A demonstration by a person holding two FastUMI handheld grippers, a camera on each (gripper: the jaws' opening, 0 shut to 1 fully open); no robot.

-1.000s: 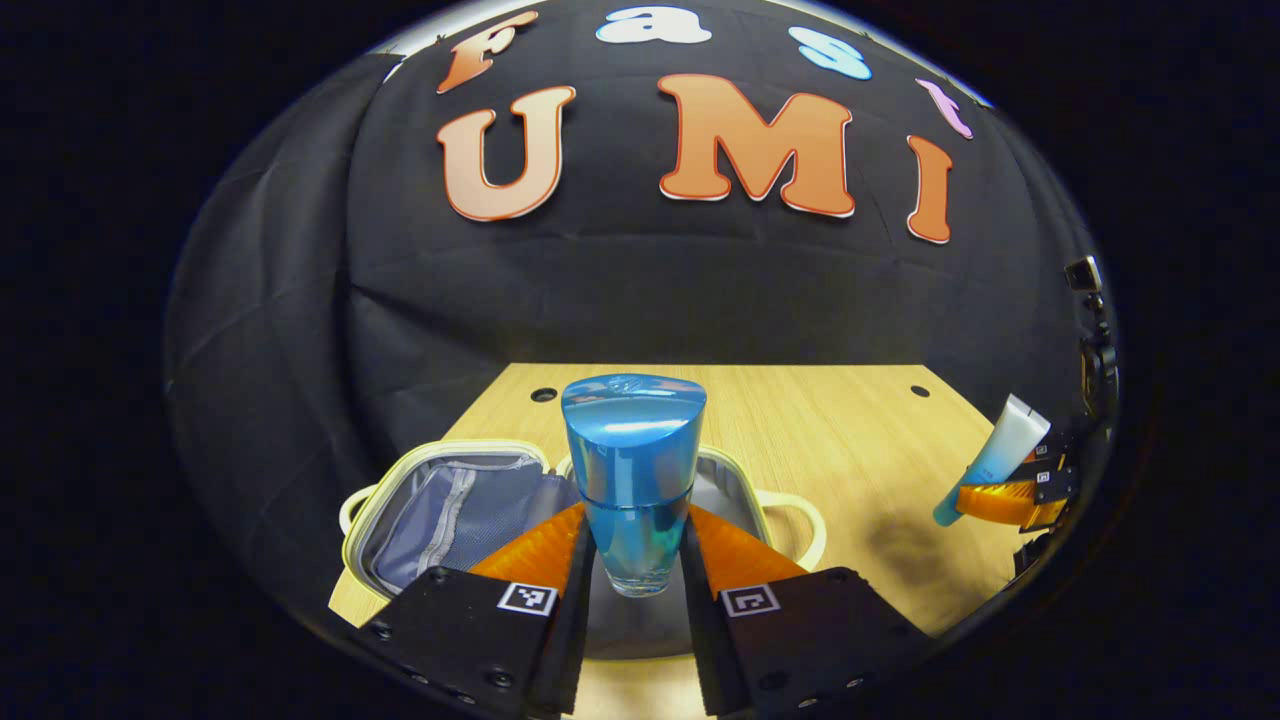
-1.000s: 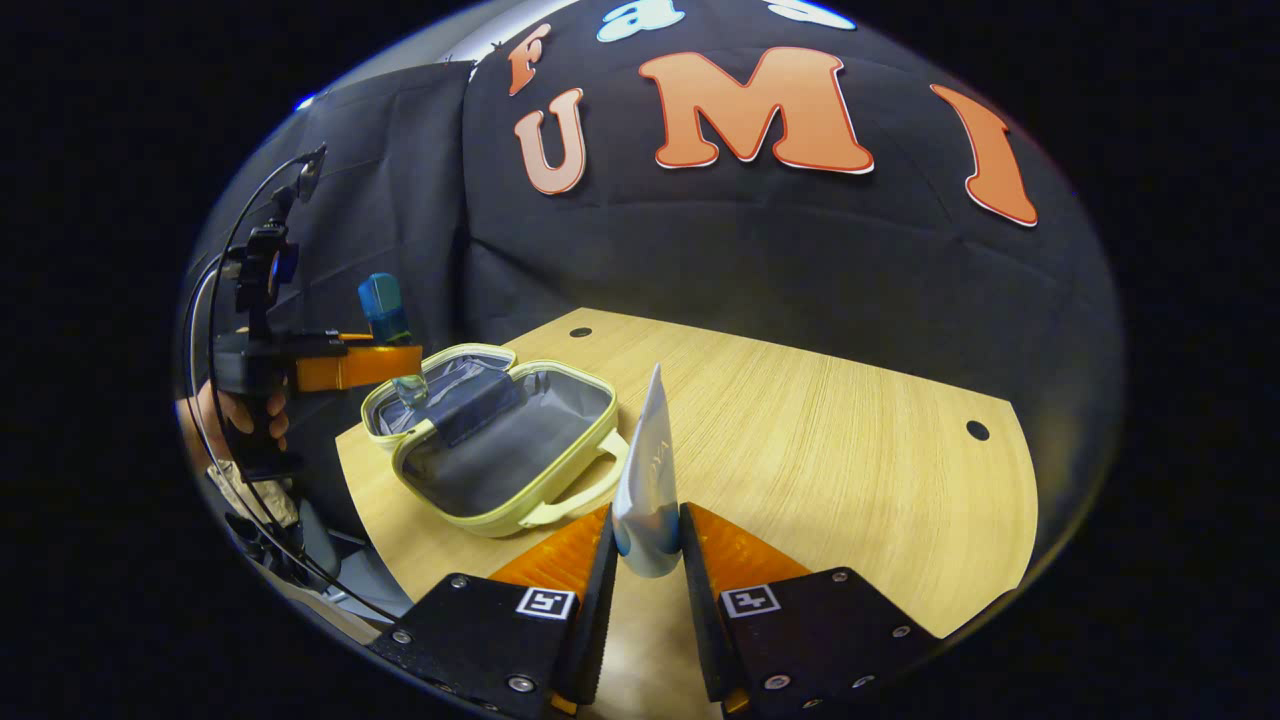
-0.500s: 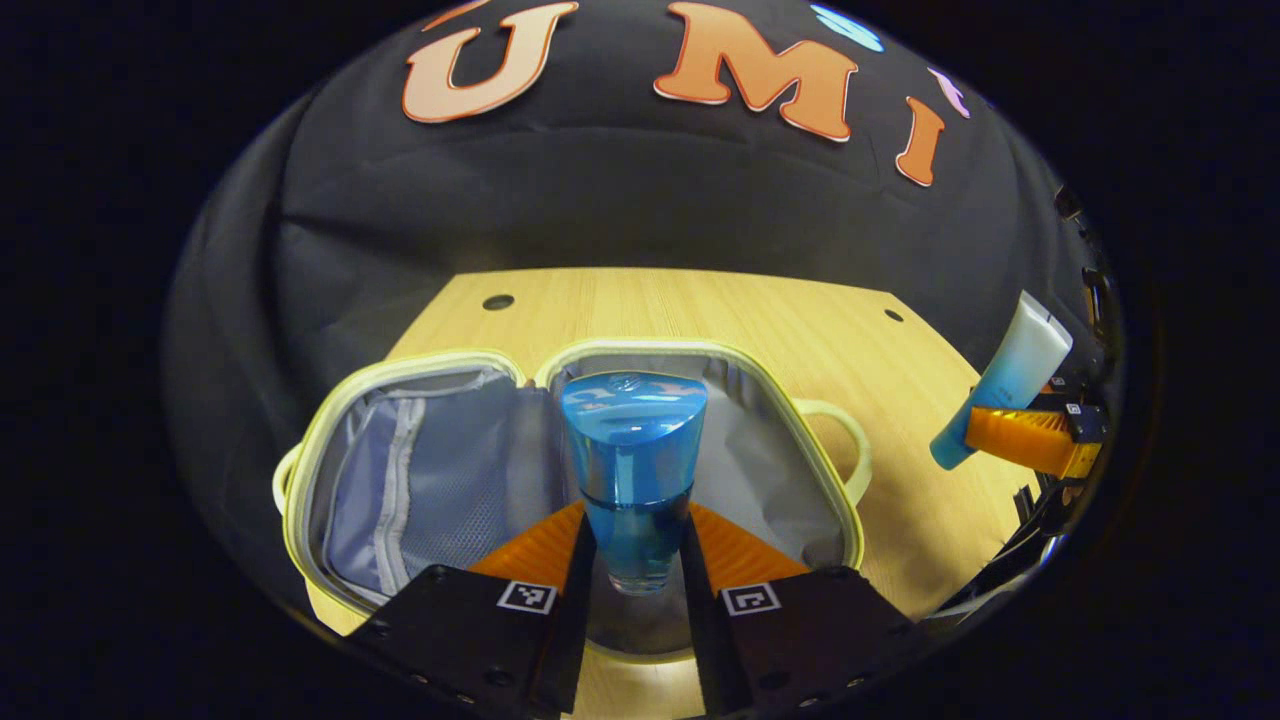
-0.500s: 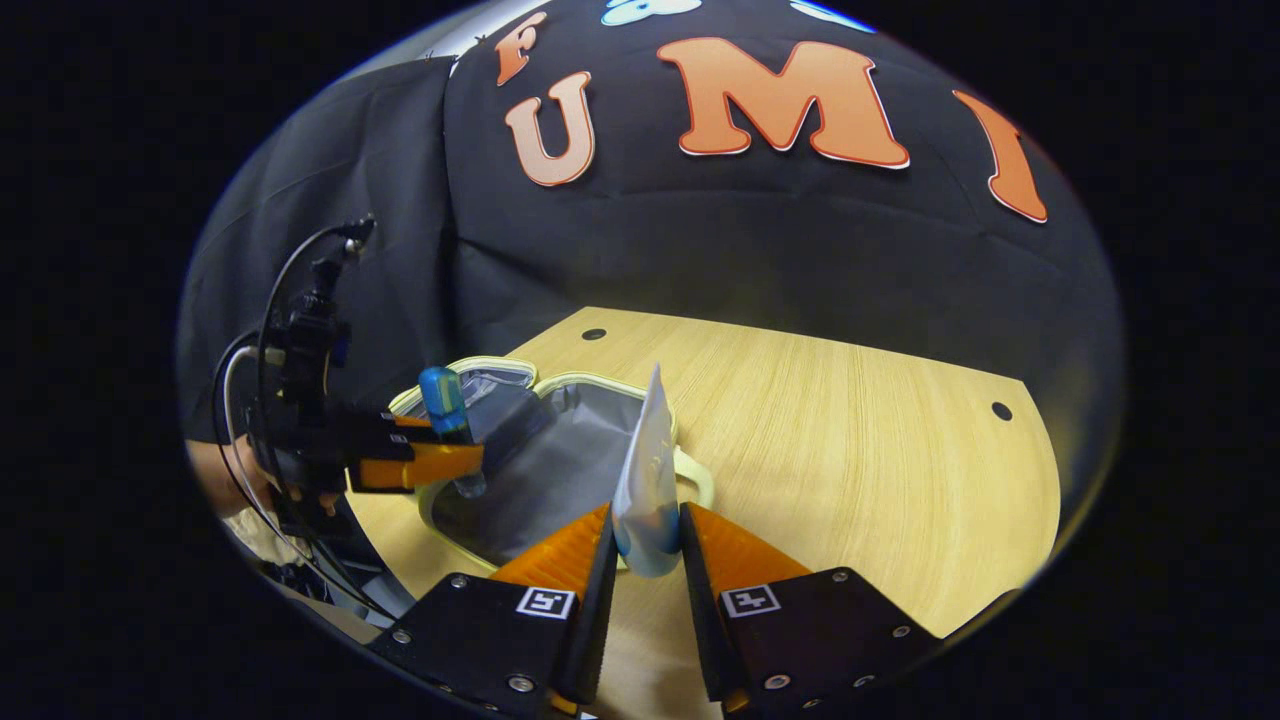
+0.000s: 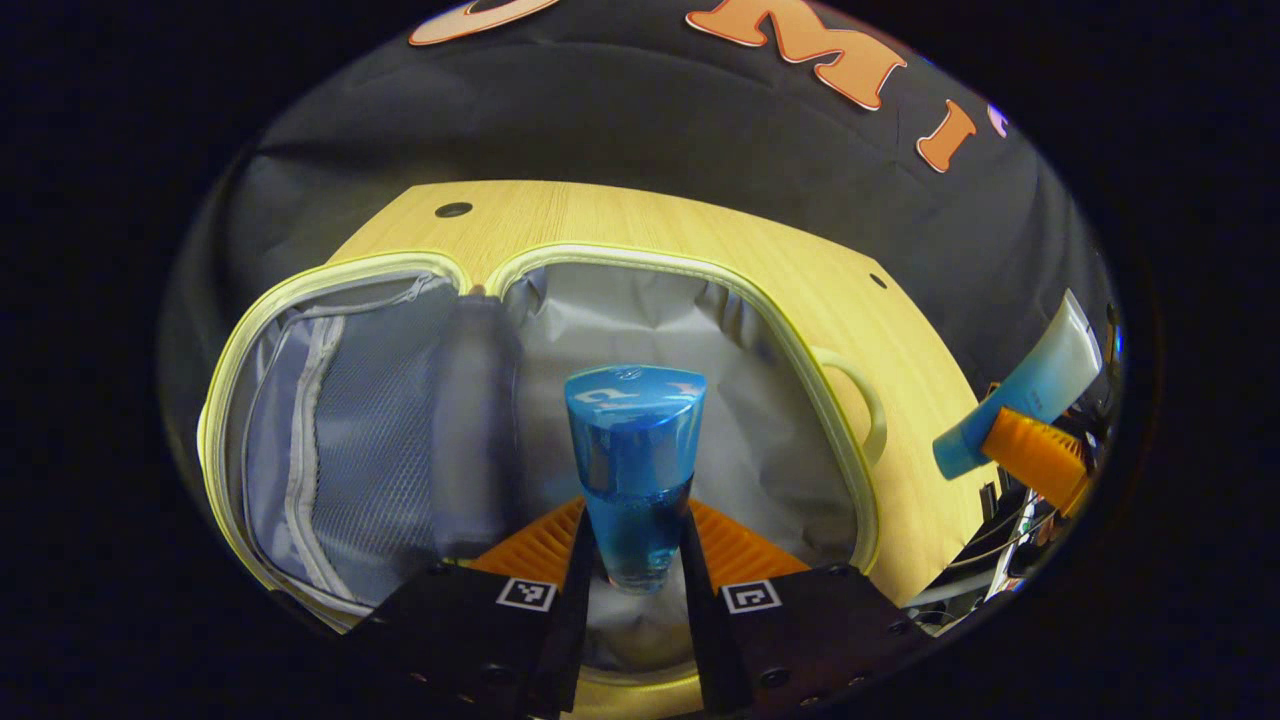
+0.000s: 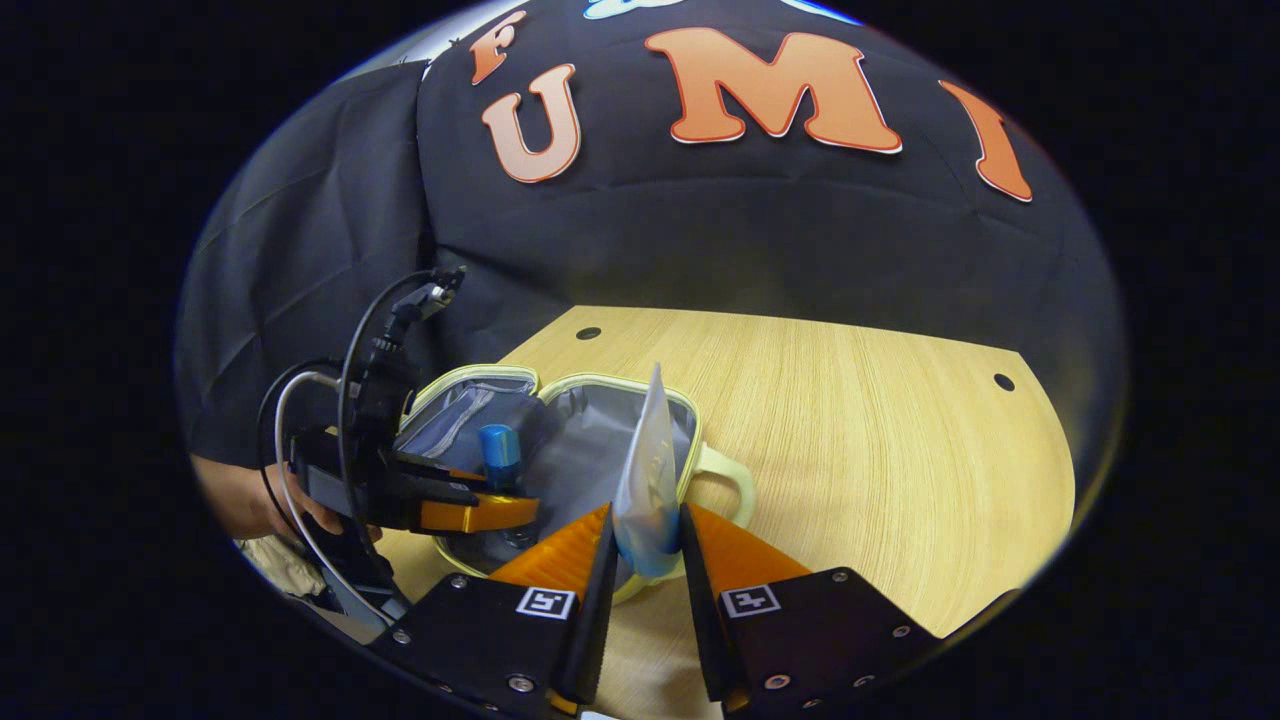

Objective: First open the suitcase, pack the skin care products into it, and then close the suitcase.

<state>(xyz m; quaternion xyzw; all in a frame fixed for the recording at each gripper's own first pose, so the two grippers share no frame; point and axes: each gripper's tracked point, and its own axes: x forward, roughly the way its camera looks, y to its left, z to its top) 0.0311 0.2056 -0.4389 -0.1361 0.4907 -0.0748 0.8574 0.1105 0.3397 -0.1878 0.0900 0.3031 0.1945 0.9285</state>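
The suitcase lies open on the wooden table, pale yellow rim, grey lining, a mesh pocket in its left half. My left gripper is shut on a blue bottle with a glossy blue cap, held upright low over the right half of the case. In the right gripper view that bottle hangs inside the open suitcase. My right gripper is shut on a white and blue tube, crimped end up, at the near right edge of the case. The tube also appears at far right in the left gripper view.
The wooden table stretches bare to the right of the case, with small round holes near its back corners. A hand holds the left gripper's handle, cables looping above it. The black cloth wall stands behind the table.
My left gripper has come down and forward with the blue bottle, from above the case's near edge to low over its right half. My right gripper has moved nearer the case with the tube.
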